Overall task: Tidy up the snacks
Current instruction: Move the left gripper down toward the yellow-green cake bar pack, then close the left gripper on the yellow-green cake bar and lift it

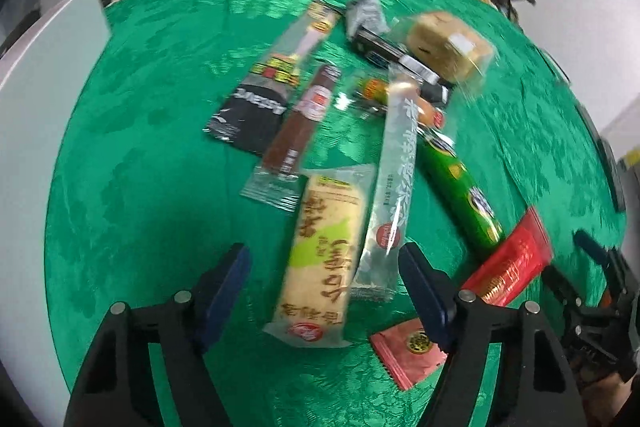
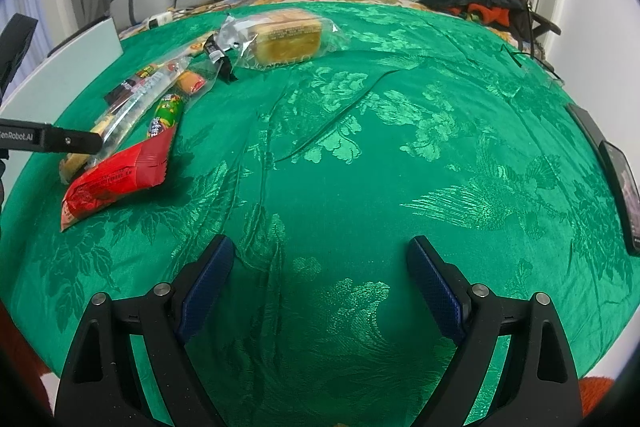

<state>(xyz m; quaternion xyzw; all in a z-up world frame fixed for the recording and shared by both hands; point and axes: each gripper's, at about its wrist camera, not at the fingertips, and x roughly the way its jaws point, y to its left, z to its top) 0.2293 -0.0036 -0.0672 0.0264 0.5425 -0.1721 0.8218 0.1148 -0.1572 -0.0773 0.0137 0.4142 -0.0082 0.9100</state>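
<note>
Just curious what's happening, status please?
Left gripper open over cream snack bar. Right gripper open, empty, above green cloth. Silver packet overlaps bar.

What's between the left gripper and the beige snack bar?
Nothing visible. The beige snack bar lies on the green cloth between the left gripper's open fingers. A clear silver wrapper sits alongside its right edge, also inside the gap, so it may get pinched too.

Left gripper (image 1: 324,291) and right gripper (image 2: 320,283) both gape, angled downward.

White lettering "enRobot.AI" stands on the black left tool (image 2: 52,141); wrapper print is unreadable
</note>
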